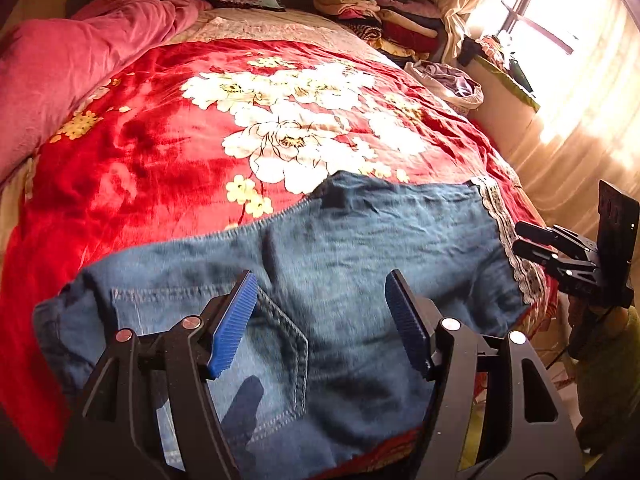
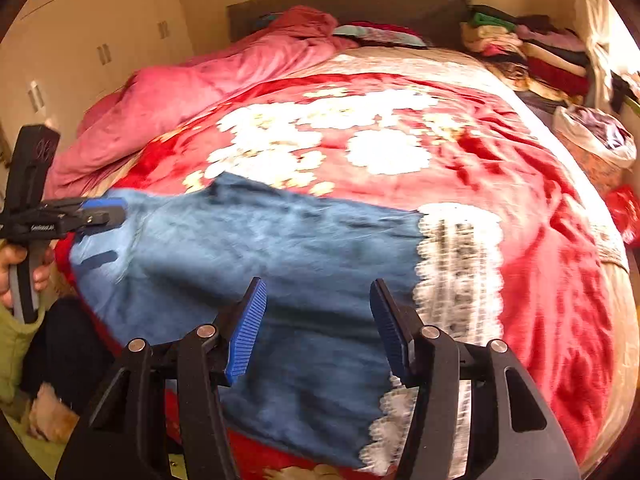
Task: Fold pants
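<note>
Blue jeans lie folded on the near part of the red flowered blanket, back pocket up. A lace-trimmed hem forms their right end. My left gripper hovers open over the pocket area, with nothing between its blue pads. My right gripper is also open, above the jeans near the lace, and holds nothing. In the left wrist view the right gripper shows just past the lace edge. In the right wrist view the left gripper sits at the jeans' left end, held by a hand.
A pink quilt is bunched along the bed's far left. Stacked folded clothes sit by the headboard, with a bag of garments at the bed's right edge. A bright curtained window is on the right and cupboards on the left.
</note>
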The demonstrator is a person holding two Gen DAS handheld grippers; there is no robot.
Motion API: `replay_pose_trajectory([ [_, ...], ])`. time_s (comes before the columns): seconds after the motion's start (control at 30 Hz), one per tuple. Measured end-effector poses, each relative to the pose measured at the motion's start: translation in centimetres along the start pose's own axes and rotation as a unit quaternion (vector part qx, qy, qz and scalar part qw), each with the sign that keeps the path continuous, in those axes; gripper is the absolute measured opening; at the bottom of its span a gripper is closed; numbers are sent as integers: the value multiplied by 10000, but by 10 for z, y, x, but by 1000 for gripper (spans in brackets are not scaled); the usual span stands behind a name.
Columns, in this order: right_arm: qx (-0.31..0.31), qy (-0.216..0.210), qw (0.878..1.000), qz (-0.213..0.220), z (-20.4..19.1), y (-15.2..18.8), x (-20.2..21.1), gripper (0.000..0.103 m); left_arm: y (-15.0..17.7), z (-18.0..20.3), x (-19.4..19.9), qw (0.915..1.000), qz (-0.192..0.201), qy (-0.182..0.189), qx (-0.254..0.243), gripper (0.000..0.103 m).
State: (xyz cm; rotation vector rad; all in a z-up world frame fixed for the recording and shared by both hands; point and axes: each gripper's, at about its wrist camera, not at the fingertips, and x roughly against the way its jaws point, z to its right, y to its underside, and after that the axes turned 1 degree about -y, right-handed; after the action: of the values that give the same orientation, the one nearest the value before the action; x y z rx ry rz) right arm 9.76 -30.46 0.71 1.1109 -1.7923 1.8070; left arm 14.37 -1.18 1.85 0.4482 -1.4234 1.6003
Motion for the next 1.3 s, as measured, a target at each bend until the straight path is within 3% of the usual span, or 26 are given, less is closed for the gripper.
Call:
replay_pose_trajectory([
  [0.17,-673,359,9971,68,77,-25,-7,53,-33,-5,-34,9998,-181,50,71,59],
  [0.37,-1291,-108,9913,-238,129,-36,-52,47,-56,-6,-77,9986,-440,265,128,58],
  [0.57,-1198,-356,9910,-481,128,-31,-82,40,-65,-5,-111,9969,-645,441,120,56],
  [0.63,-1255,-485,9899,-437,130,-29,-83,33,-64,-6,-121,9962,-716,462,195,52],
  [0.7,-1207,-584,9903,-365,128,-27,-80,28,-63,-6,-125,9956,-740,526,242,35],
  [0.73,-1146,-619,9910,-324,127,-26,-77,26,-61,-4,-126,9942,-782,684,286,15],
  [0.77,-1093,-650,9915,-274,124,-25,-74,25,-60,-2,-125,9927,-813,833,319,6],
  [0.83,-1010,-696,9924,-112,120,-24,-65,23,-57,6,-123,9935,-827,766,149,5],
  [1.0,-767,-530,9947,439,118,-37,-36,20,-73,9,-95,9977,-231,645,-16,4],
  [1.07,-604,-354,9963,505,118,-47,-37,20,-81,10,-95,9982,-211,562,-42,3],
  [1.2,-395,-103,9991,121,121,-55,-67,20,-78,13,-114,9989,-327,226,-232,3],
  [1.3,-495,17,9985,-232,126,-46,-92,21,-66,5,-130,9986,-470,184,-129,5],
])
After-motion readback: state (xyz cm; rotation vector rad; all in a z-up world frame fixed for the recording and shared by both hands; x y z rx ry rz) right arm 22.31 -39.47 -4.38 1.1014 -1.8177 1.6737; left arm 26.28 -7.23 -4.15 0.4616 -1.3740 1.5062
